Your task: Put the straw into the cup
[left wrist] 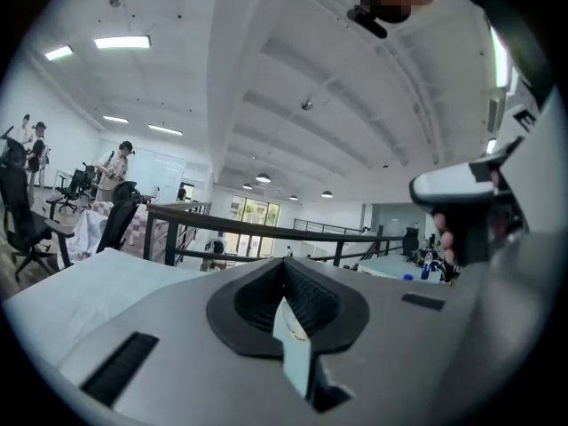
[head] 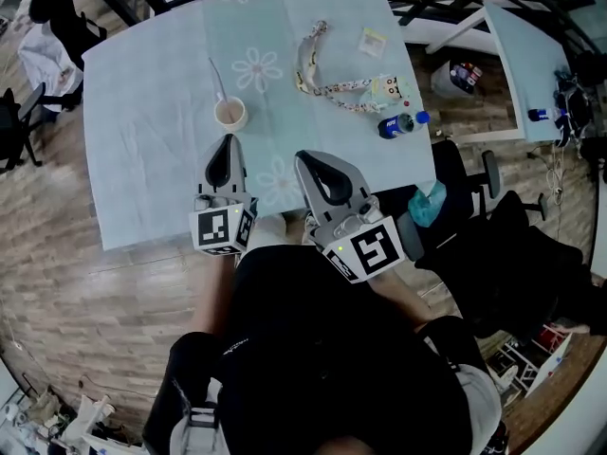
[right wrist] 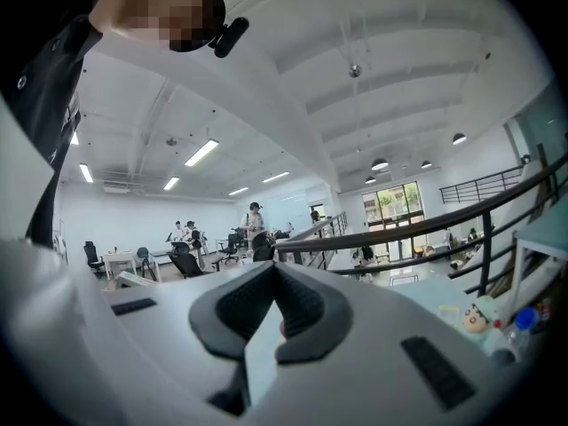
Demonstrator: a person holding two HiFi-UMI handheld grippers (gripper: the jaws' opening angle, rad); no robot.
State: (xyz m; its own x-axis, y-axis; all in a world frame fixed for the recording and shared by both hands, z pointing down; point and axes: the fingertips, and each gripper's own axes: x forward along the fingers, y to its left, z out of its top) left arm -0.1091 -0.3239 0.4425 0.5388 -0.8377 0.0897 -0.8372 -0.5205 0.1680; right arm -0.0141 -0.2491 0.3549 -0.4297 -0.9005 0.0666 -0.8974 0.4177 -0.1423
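A paper cup (head: pixel 230 114) stands on the pale blue tablecloth (head: pixel 142 140), with a thin straw (head: pixel 217 77) leaning out of it toward the far side. My left gripper (head: pixel 228 143) hovers just short of the cup, above the table's near edge, shut with nothing between its jaws. In the left gripper view the left gripper (left wrist: pixel 284 263) points level across the room, and neither cup nor straw shows there. My right gripper (head: pixel 306 158) is beside it on the right, also shut and empty. The right gripper (right wrist: pixel 273 269) likewise faces level over the table.
A patterned lanyard (head: pixel 327 85) with a small cartoon charm (head: pixel 389 87) lies at the table's far right. A blue bottle (head: pixel 398 124) lies near the right edge, and a small card (head: pixel 372 41) sits further back. A black office chair (head: pixel 474 216) stands right of the table.
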